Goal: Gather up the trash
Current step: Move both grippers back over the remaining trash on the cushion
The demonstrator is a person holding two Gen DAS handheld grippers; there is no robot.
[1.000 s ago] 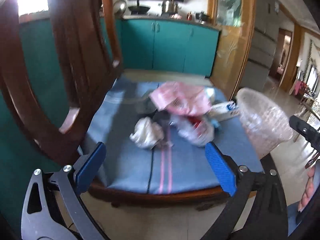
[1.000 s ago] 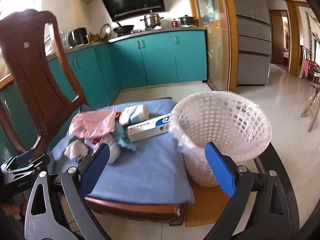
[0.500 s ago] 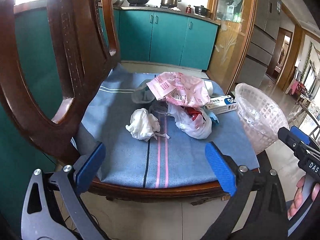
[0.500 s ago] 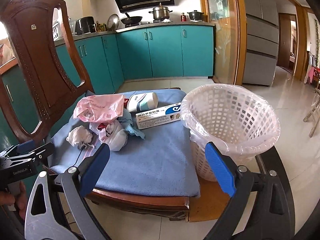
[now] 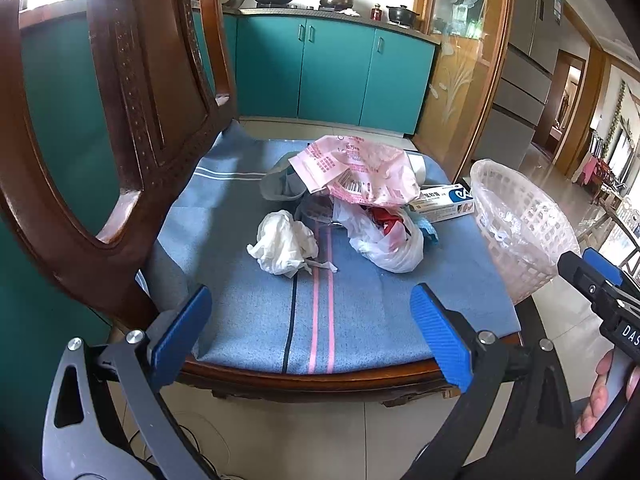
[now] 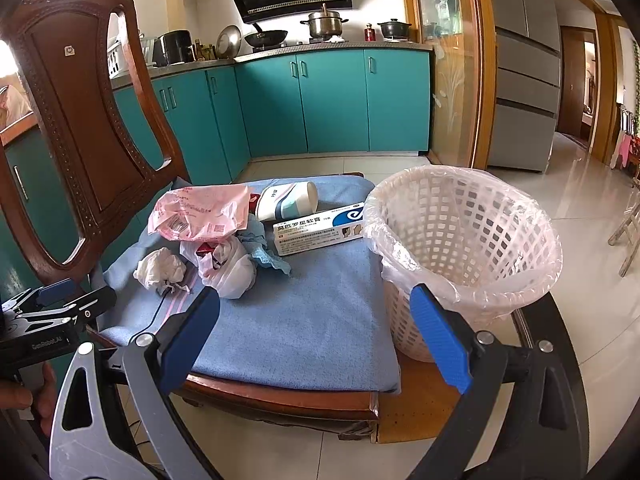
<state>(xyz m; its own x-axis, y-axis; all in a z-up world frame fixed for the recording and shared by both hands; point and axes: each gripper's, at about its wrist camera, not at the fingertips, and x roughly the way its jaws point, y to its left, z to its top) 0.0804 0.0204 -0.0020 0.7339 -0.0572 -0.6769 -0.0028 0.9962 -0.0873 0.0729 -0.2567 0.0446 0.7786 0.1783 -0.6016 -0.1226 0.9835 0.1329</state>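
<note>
Both grippers were found spread wide and holding nothing: the left gripper (image 5: 310, 332) hovered off the near edge of the carved dark wooden chair (image 5: 132, 80), and the right gripper (image 6: 314, 330) off the same edge further right. The trash lay heaped on the chair's blue striped cushion (image 5: 256, 312). Nearest was a crumpled white tissue wad (image 5: 284, 244), directly ahead of the left gripper and slightly left of its centre line, with no marked long axis. Just right of it sat a knotted white plastic bag (image 5: 390, 248), with a pink printed plastic bag (image 5: 360, 172) behind, a blue and white ointment carton (image 6: 320, 228) lying crosswise at far right, and a white cylindrical container (image 6: 286, 200) on its side beyond. The white lattice waste basket with clear liner (image 6: 464, 256) stood at the right edge of the seat, close ahead of the right gripper. In my judgement the left gripper was better placed for the tissue; nothing obstructed the approach, though the chair back stood close on its left.
</note>
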